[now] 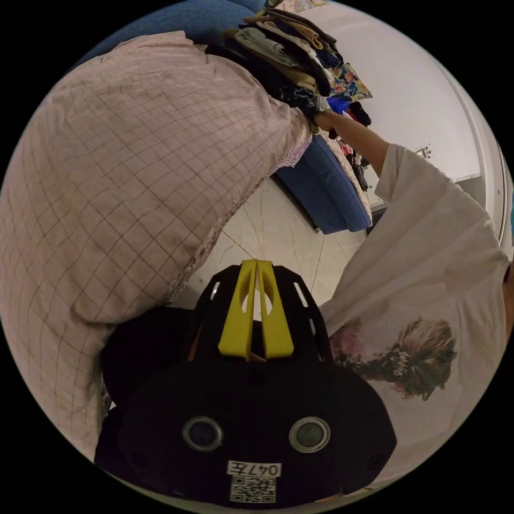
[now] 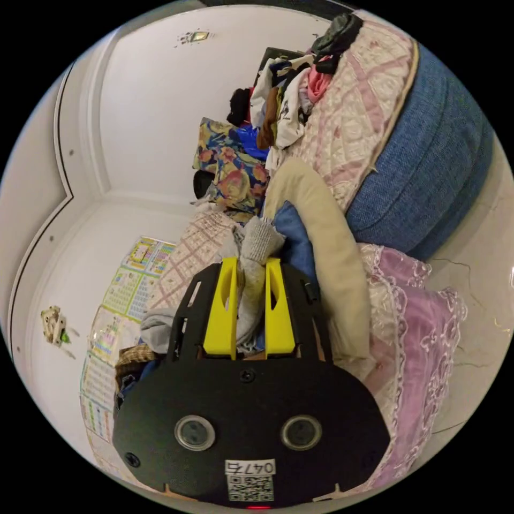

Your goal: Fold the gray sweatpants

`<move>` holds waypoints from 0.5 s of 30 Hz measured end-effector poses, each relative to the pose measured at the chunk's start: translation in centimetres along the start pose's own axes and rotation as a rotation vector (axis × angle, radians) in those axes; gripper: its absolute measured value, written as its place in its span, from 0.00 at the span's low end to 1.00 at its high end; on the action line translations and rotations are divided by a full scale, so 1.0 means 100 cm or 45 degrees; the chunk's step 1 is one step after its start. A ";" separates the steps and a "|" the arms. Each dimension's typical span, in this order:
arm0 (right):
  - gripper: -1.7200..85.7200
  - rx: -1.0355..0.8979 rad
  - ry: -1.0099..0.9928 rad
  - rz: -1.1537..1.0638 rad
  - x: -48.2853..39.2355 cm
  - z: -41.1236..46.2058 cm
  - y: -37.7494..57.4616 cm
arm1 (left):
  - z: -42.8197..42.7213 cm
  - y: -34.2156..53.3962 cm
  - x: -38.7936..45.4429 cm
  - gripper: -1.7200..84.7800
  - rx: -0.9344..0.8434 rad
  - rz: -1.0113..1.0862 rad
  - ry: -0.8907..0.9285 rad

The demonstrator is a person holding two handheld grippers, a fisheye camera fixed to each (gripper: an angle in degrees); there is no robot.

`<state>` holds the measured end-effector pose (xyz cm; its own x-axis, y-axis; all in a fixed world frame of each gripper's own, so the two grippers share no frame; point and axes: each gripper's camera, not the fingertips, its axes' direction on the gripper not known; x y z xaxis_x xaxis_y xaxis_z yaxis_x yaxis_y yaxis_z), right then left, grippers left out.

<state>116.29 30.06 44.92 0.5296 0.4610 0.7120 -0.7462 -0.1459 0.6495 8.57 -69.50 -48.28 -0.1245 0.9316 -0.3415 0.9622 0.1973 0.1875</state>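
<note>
Blue sofa (image 2: 428, 176) carries a quilted pink-and-cream cover (image 2: 356, 118); loose clothes (image 2: 292, 91) are heaped on that cover. Pale tiled floor (image 1: 278, 225) lies below, apparently cracked.

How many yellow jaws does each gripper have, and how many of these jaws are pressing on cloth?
Left gripper yellow jaws: 2, pressing on cloth: 0
Right gripper yellow jaws: 2, pressing on gray cloth: 2
Total jaws: 4, pressing on cloth: 2
</note>
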 end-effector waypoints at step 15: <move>0.21 -0.668 -0.244 -1.087 -0.056 0.107 0.000 | 0.002 0.007 -0.061 0.01 -0.044 0.032 -0.017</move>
<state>117.62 18.15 43.82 0.9890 0.0772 0.1264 -0.1475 0.5892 0.7944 10.02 -75.07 -46.22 -0.0968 0.9322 -0.3487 0.9561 0.1844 0.2276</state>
